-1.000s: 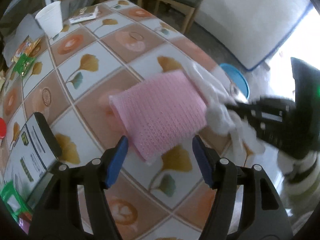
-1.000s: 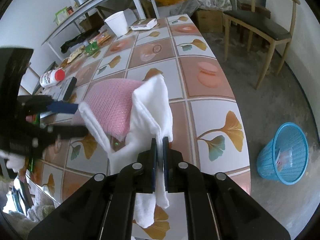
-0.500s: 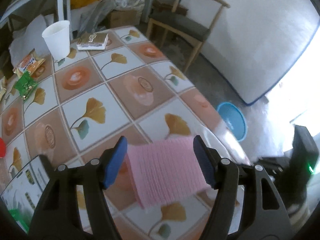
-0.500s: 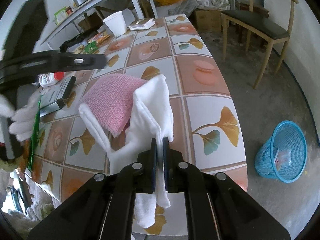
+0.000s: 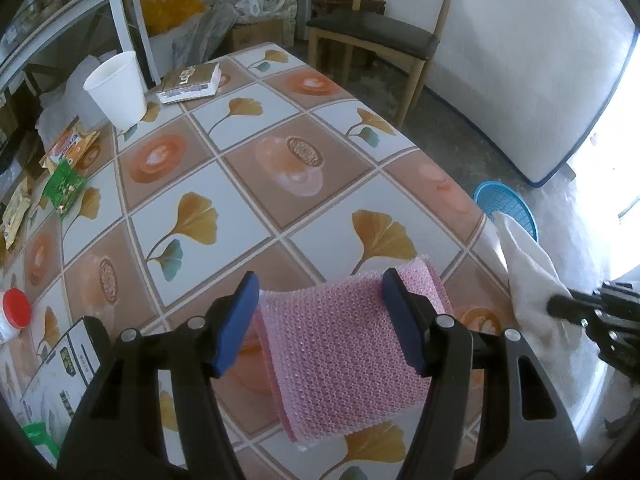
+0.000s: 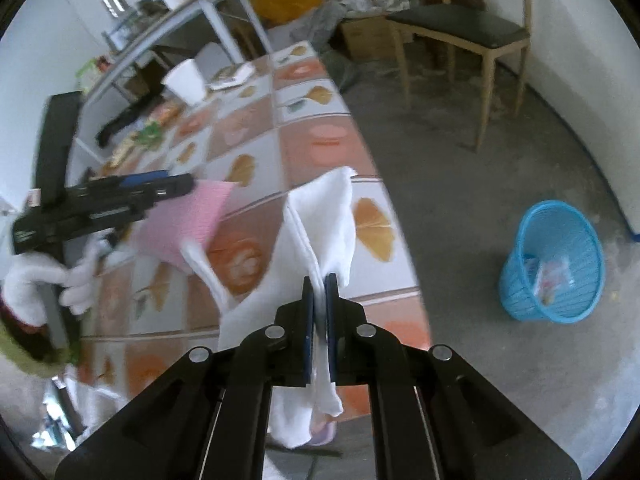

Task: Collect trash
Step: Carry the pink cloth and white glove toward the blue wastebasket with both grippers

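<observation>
So the right gripper [image 6: 319, 285] has its fingers pinched tight on a white cloth [image 6: 326, 220], which hangs out past the tabletop [image 5: 248, 184] edge. Over at 3 o'clock in the right wrist view there's a blue trash basket [image 6: 554, 264] on the floor with some wrappers already in it.

The left gripper [image 5: 326, 322] has its fingers fairly wide but closing in, with a pink bubble-wrap pouch [image 5: 348, 356] sitting between them; can't really tell if the pads are touching it.

Up at 10 o'clock in the left wrist view: a white paper cup [image 5: 116, 88], a small box [image 5: 190, 82] beside it, and snack wrappers [image 5: 64, 168] along the left edge.
</observation>
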Tool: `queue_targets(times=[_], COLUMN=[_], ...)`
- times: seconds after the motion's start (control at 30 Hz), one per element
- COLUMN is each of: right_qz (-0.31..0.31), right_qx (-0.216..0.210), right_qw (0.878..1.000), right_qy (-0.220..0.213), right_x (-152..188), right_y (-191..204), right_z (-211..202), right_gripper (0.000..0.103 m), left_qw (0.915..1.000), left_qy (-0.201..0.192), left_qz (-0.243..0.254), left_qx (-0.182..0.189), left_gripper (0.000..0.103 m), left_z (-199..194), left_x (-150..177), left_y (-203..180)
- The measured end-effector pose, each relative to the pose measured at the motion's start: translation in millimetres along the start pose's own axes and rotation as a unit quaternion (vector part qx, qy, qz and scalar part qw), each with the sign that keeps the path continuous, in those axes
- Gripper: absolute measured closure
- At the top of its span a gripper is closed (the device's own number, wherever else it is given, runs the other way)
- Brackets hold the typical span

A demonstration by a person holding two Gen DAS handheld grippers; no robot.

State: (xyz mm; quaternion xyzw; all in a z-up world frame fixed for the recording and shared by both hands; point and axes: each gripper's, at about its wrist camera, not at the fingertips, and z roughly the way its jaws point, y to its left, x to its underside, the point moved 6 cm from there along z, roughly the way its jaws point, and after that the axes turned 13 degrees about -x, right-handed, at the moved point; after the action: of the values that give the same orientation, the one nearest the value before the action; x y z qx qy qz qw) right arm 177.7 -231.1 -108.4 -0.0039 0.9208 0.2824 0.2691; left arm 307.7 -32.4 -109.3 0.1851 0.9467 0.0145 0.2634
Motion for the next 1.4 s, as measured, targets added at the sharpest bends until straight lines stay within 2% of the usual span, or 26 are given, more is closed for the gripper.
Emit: queue_targets(times=[0.13,0.23,0.53,0.63,0.73,0.8,0.93,1.07,1.17,1.4], right_qz=[-0.025,-0.042,-0.020,-0.016,-0.014,-0.016,-0.020,-0.023,-0.024,-0.034], right_qx=[-0.025,-0.018,-0.025,-0.025,-0.027,-0.027,-0.028,-0.027,-0.023,-0.026], right_qw=[0.999,0.998,0.999,0.999,0.999,0.999,0.999,0.999,0.999,0.998], right_qy=[0.032,0.050,0.034,0.026,0.024,0.023,0.018,0.019,0.024,0.045], right_x=[11.0,16.2,-1.4,-7.4,-12.9,-14.2,-14.6,-14.1,-13.7,-14.7], right_y=[28.8,46.4,53.5,52.5,52.2,52.0,49.8,45.0,41.8,43.7], right_z=[19.2,40.1,59.4,63.1,67.0,66.2,57.6,50.2,47.3,49.5], right_gripper=[0.097,0.097,0.097,0.097,0.097,0.097,0.097,0.097,0.097,0.096], left_qw=[0.9990,0.9953,0.9834,0.9806,0.9812,0.9856,0.9960,0.9999,0.9987,0.9969], left_qy=[0.023,0.047,0.085,0.095,0.100,0.084,0.034,0.007,0.012,0.023], left_qz=[-0.034,-0.079,-0.155,-0.163,-0.146,-0.123,-0.070,-0.008,0.036,0.042], left_qx=[0.016,0.032,0.042,0.055,0.078,0.080,0.044,-0.002,-0.035,-0.063], left_gripper=[0.043,0.043,0.043,0.043,0.039,0.037,0.026,0.020,0.020,0.020], left_z=[-1.6,-3.6,-25.6,-36.7,-50.2,-61.1,-76.2,-70.8,-55.3,-40.2], left_x=[9.0,20.4,61.1,78.8,96.2,101.2,92.6,80.7,78.5,78.4], left_y=[8.7,18.8,37.2,38.6,32.4,28.5,21.2,7.0,-1.2,-1.7])
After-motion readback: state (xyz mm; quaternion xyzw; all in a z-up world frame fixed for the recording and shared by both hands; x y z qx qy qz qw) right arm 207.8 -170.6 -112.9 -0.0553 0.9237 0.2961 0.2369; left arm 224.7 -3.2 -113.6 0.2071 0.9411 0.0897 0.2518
